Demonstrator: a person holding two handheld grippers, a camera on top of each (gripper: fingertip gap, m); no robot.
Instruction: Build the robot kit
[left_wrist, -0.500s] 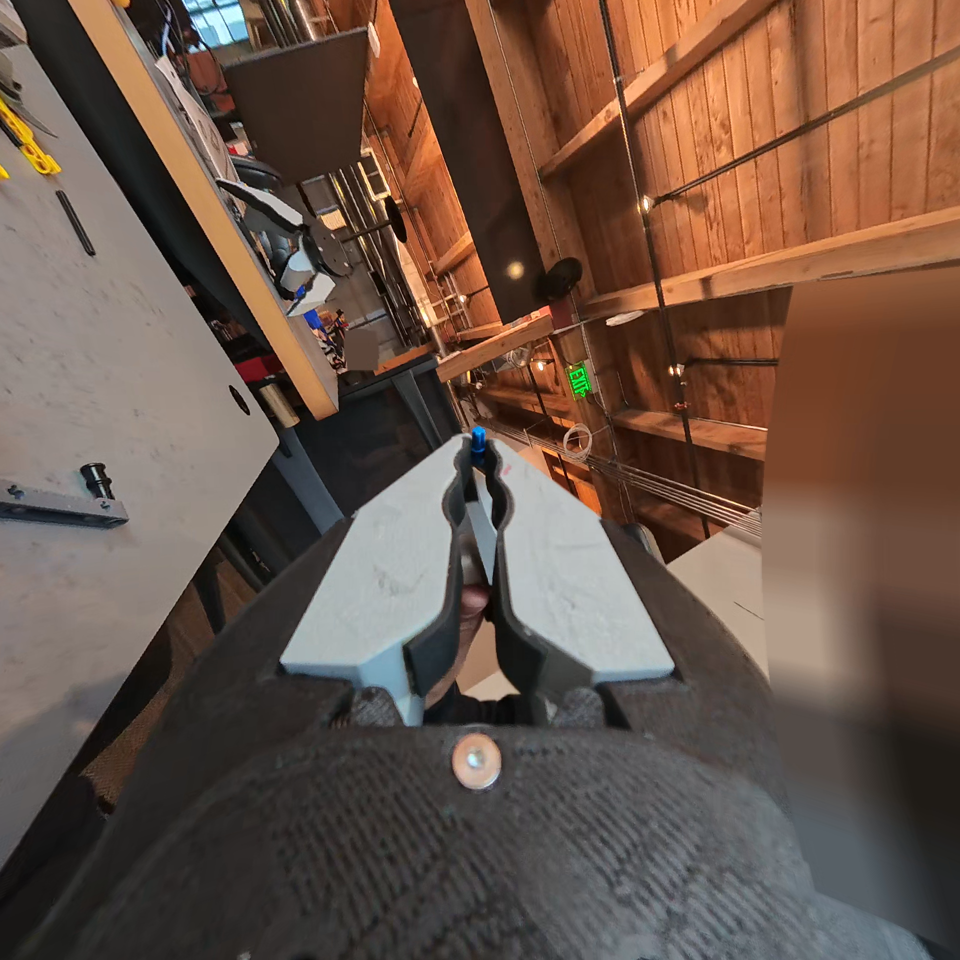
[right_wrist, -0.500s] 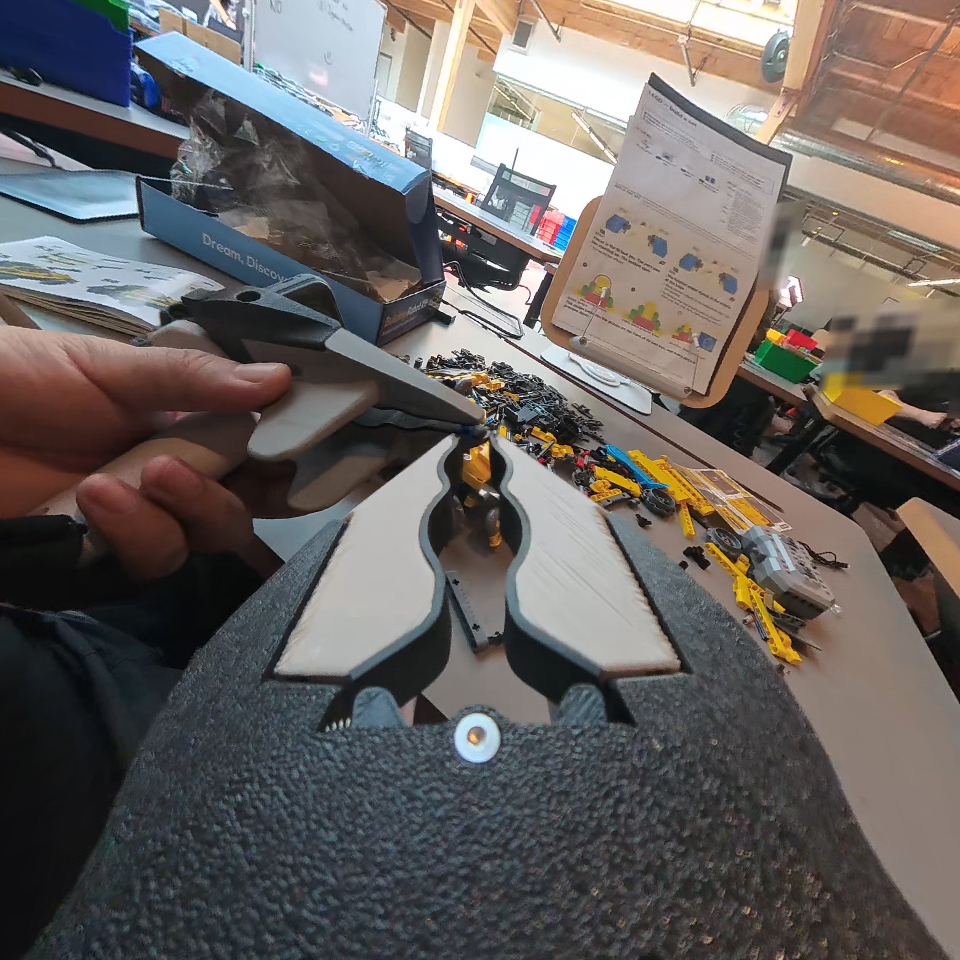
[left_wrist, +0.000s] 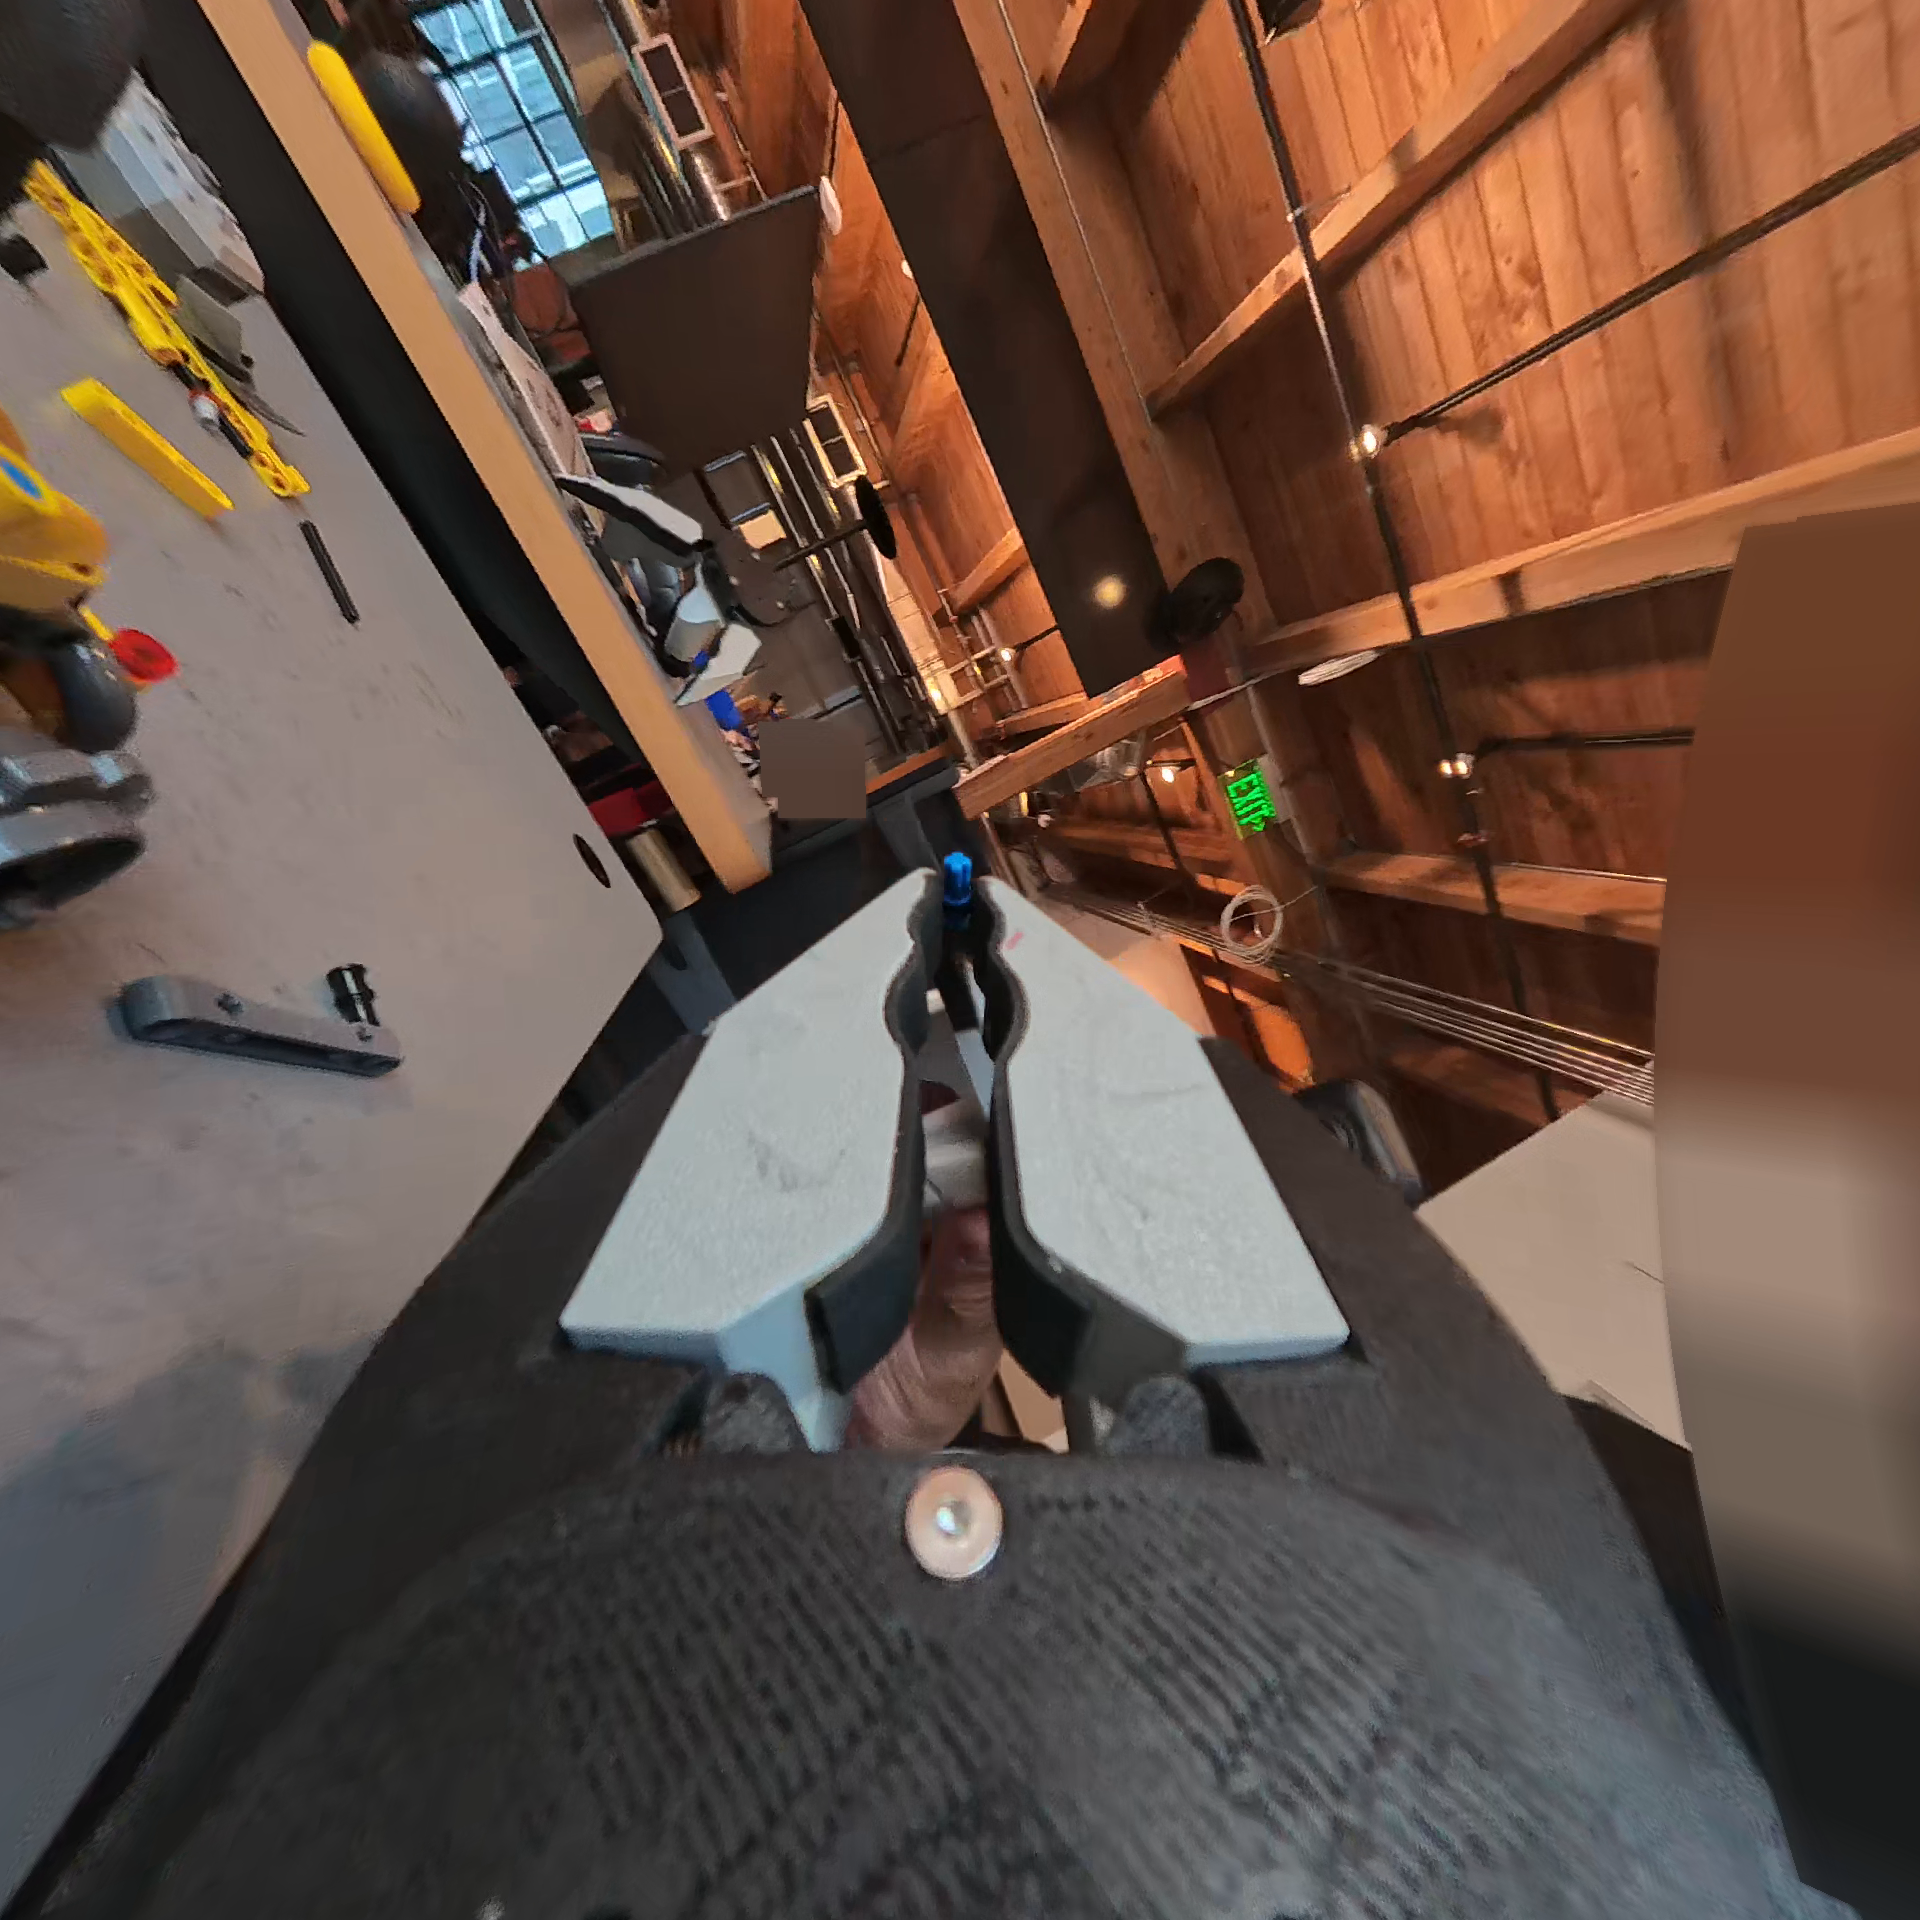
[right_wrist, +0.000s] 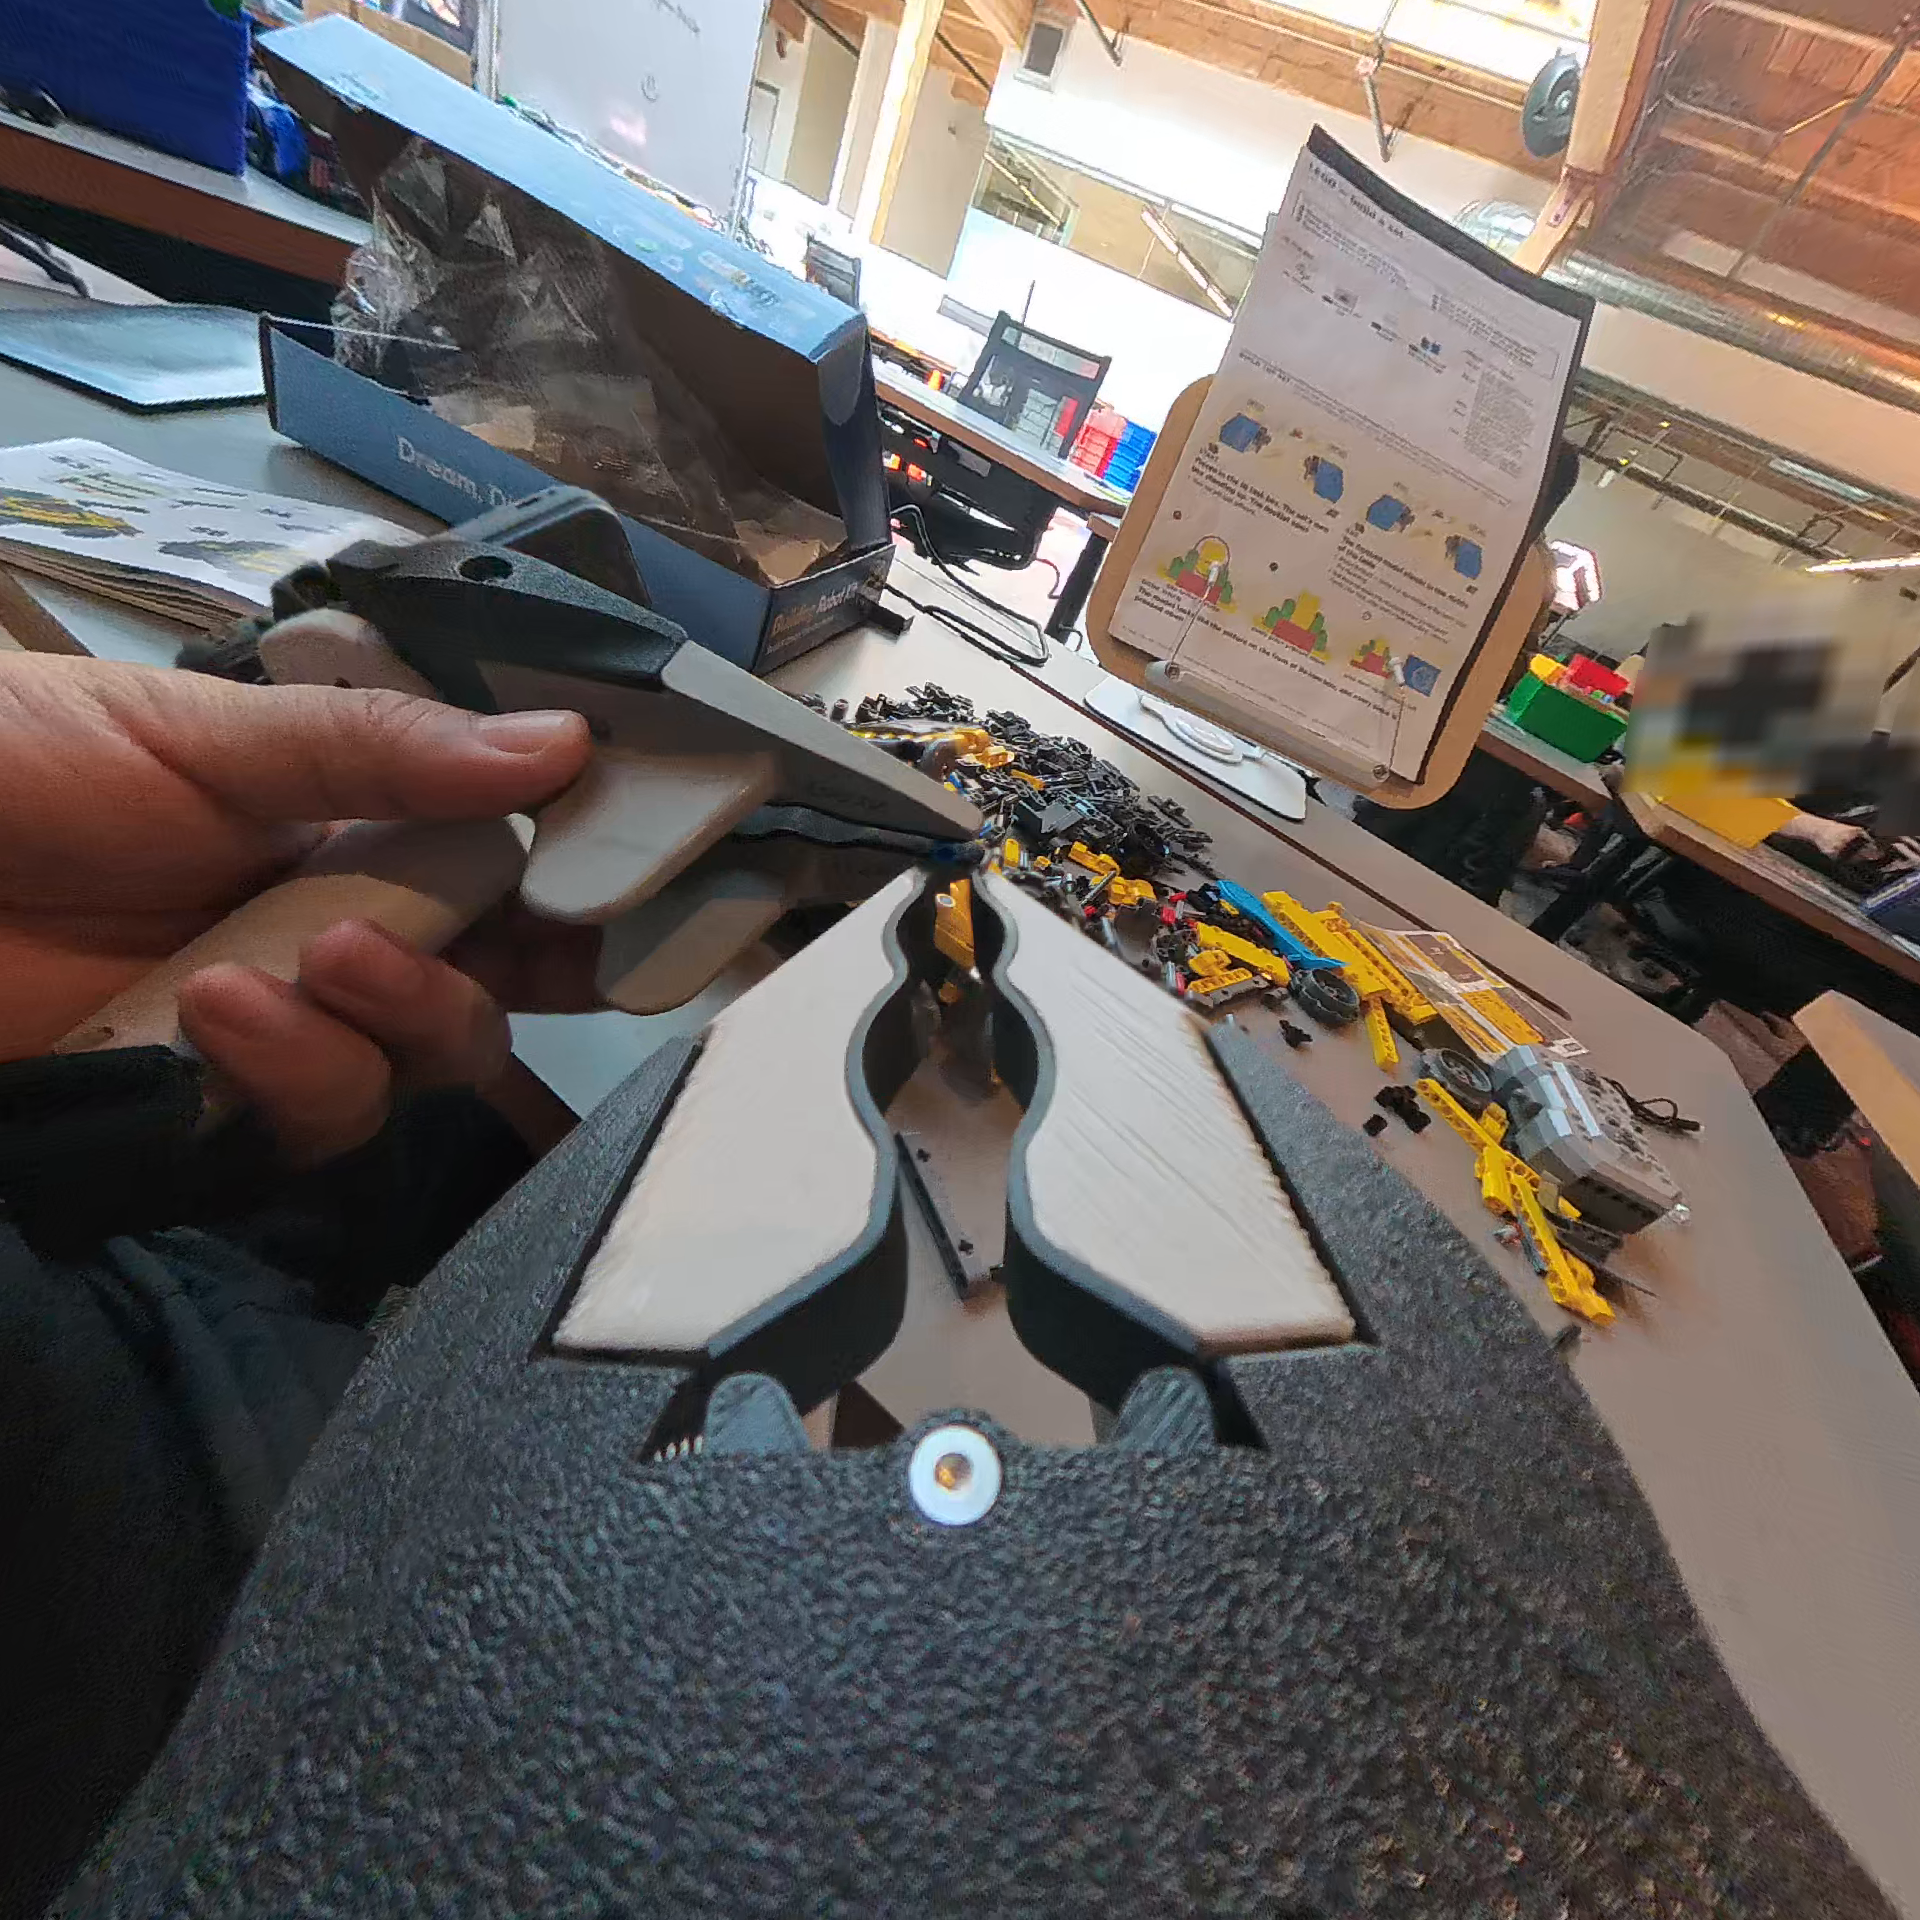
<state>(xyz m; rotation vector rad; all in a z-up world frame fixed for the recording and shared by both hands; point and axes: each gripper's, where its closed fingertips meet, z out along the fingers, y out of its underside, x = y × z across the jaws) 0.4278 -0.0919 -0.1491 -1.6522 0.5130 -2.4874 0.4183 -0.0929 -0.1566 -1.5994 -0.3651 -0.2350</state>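
Observation:
My left gripper (left_wrist: 956, 896) is shut on a small blue pin (left_wrist: 956, 878) that sticks out past its tips; it points up toward the wooden ceiling. In the right wrist view a hand (right_wrist: 260, 769) holds that left gripper (right_wrist: 961, 836), whose tip with the blue pin (right_wrist: 951, 852) sits right at my right gripper's tips. My right gripper (right_wrist: 951, 894) is nearly closed on a yellow brick piece (right_wrist: 951, 925) with dark parts below it, held above the grey table (right_wrist: 1714, 1455).
A pile of black and yellow bricks (right_wrist: 1091, 821), a grey motor block (right_wrist: 1579, 1132), an open blue box (right_wrist: 582, 416), an instruction sheet on a stand (right_wrist: 1351, 468) and a booklet (right_wrist: 135, 520) are on the table. A grey beam (left_wrist: 260, 1029) and black pin (left_wrist: 351, 987) lie near its edge. My two grippers' fingertips are within a few centimetres of each other.
The left wrist view has shifted and now shows more of the table and its yellow parts. Both grippers stay shut, tips together.

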